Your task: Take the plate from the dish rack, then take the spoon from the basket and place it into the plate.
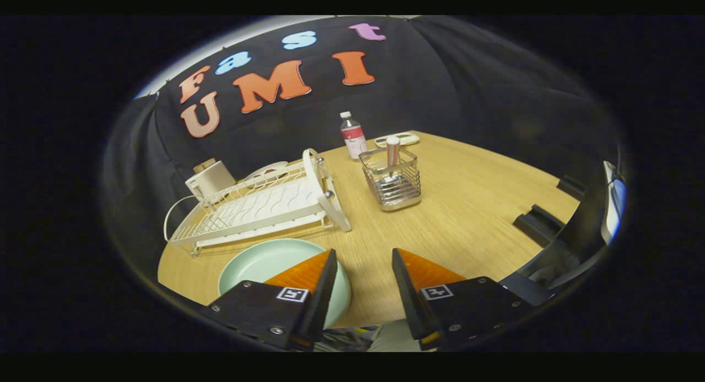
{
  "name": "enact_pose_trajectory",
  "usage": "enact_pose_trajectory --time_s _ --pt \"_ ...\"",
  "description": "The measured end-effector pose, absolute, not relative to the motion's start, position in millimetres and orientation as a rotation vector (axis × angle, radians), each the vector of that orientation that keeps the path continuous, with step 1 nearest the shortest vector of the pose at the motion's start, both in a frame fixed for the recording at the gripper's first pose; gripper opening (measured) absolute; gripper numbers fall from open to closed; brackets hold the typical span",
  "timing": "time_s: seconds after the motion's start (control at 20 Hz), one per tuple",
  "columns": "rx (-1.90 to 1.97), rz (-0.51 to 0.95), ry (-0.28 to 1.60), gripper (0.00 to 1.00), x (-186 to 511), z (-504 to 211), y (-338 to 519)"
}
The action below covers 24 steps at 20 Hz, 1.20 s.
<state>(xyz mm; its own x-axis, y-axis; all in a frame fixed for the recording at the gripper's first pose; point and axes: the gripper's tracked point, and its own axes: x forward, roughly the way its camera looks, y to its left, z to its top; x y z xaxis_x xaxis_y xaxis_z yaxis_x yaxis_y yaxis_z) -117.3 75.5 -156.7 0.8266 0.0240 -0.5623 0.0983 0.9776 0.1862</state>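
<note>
One plate point(264, 263) on the table point(468, 206), one spoon point(392, 151) in one basket point(392, 179); bottle point(353, 135) label unreadable; gripper point(363, 266) fingers apart, empty.

Bottle point(353, 135) and white box point(209, 179) on table point(468, 206).

No legible text; bottle point(353, 135) label too small to read.

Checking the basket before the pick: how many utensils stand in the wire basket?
1. A single spoon stands handle-up in the wire basket, beyond the open gripper and right of the dish rack. Shorter pieces could be hidden behind the wires.
</note>
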Motion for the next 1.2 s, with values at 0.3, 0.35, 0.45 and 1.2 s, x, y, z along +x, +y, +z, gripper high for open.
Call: enact_pose_trajectory --time_s 0.3,0.35,0.45,1.2 --pt "0.09 -0.023 0.437 0.98 -87.3 -116.9 52.2" --pt "0.069 -0.037 0.419 0.98 -81.7 -115.7 45.8" --pt "0.04 -0.053 0.394 0.98 -71.3 -111.4 37.6" --pt "-0.081 -0.097 0.231 0.41 2.4 -97.4 17.3"
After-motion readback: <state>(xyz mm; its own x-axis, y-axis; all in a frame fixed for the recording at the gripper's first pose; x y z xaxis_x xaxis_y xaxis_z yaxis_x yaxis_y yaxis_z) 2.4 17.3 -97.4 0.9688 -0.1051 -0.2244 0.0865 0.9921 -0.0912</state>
